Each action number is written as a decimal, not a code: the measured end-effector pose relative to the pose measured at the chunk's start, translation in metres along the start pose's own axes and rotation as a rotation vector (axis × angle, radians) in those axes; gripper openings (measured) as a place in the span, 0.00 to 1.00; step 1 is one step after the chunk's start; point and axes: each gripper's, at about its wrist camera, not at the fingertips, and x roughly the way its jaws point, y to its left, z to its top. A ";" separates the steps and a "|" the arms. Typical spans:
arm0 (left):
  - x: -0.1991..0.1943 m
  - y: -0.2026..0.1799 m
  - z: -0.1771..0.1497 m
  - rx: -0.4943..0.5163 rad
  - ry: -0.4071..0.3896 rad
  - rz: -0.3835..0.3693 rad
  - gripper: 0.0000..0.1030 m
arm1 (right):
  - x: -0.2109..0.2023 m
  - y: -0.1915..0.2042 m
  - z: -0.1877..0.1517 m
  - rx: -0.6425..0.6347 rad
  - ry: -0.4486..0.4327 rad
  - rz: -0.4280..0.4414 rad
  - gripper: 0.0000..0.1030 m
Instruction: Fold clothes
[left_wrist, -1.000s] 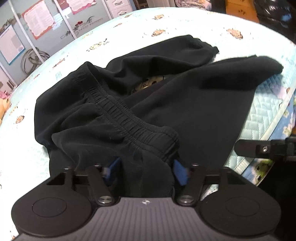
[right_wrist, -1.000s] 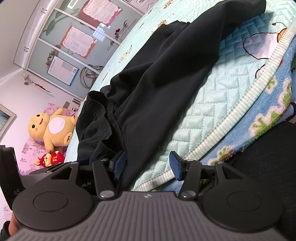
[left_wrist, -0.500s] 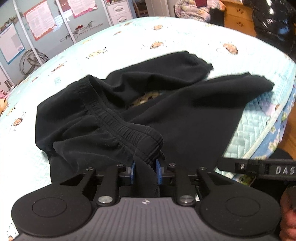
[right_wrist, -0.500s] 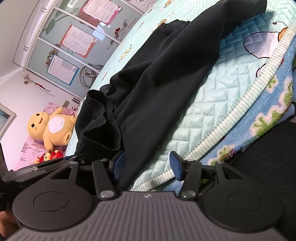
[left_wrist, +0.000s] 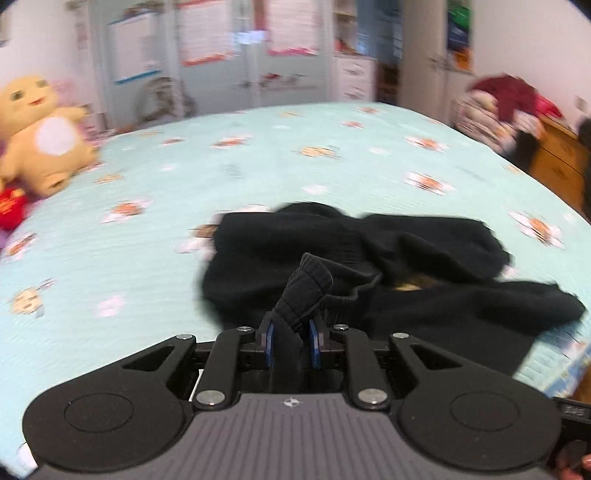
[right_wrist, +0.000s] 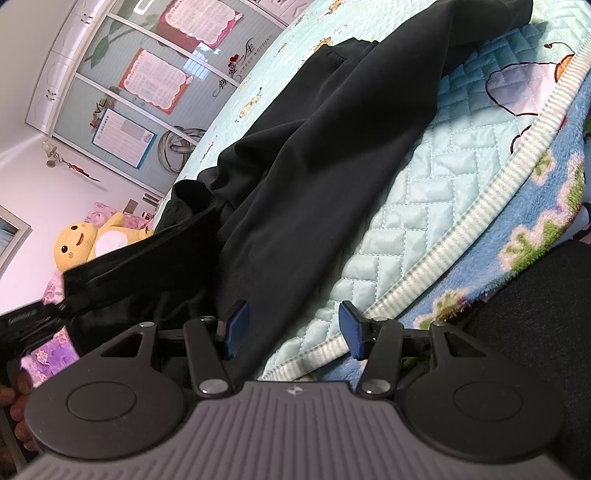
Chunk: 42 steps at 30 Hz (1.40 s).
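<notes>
Nearest the left wrist camera, the left gripper (left_wrist: 290, 343) has its jaws pinched on a ribbed waistband fold of the black trousers (left_wrist: 424, 306), which stands up out of the blue pads (left_wrist: 269, 341). This view is smeared with motion blur, so fabric detail is hard to read. Nearest the right wrist camera, the right gripper (right_wrist: 291, 326) has its jaws spread wide with nothing between them; its left pad (right_wrist: 236, 325) sits at the trouser edge, though whether it touches cannot be told. The left gripper is partly cut off at that view's left edge, with stretched cloth running to it.

The trousers lie crumpled on a pale green quilted bedspread (left_wrist: 147, 258) printed with small cartoon figures; one leg reaches toward the bed's near corner. A blue fleecy blanket (right_wrist: 546, 206) shows below the quilt's ribbed border.

Farther back, a yellow plush toy (left_wrist: 40, 136) sits at the bed's far left. Beyond stand wardrobe doors with posters (right_wrist: 155, 77), and a wooden dresser (left_wrist: 557, 155) heaped with blurred clothes.
</notes>
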 end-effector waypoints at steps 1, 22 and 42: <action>-0.004 0.011 -0.002 -0.016 -0.004 0.024 0.19 | 0.000 0.000 0.000 -0.001 0.001 -0.001 0.53; 0.021 0.041 -0.063 -0.034 0.086 0.047 0.54 | 0.009 0.042 0.008 -0.082 0.017 0.011 0.53; 0.029 0.078 -0.075 -0.120 0.054 -0.085 0.47 | 0.225 0.160 0.079 0.012 0.176 0.130 0.43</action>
